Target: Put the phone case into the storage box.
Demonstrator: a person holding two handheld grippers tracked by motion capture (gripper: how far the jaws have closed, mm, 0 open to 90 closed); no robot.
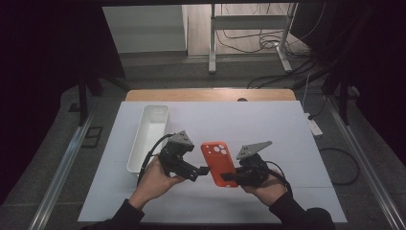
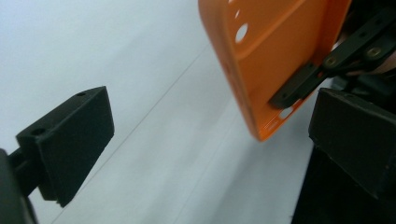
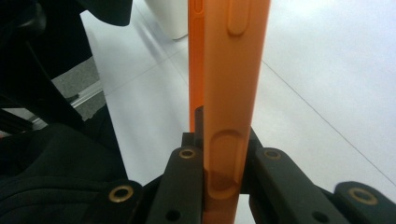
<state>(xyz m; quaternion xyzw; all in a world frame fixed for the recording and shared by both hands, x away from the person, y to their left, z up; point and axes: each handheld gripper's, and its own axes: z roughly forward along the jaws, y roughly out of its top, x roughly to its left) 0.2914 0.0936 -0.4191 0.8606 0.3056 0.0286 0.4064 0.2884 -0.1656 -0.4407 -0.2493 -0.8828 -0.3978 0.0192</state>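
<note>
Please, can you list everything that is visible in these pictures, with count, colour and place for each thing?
Orange plastic phone case: one, orange, lifted above the table centre, its lower end between the right gripper's jaws.
White rectangular plastic bin: one, white, left part of the table.
White table sheet: one, white, covering the table.
Wooden table edge: one, light brown, far side.
White power strip: one, white, floor at the right.
Metal frame legs: one stand, grey, floor beyond the table.
Left gripper: one, black, jaws apart beside the case.
Right gripper: one, black, clamped on the case.
Hands: two, near edge.
</note>
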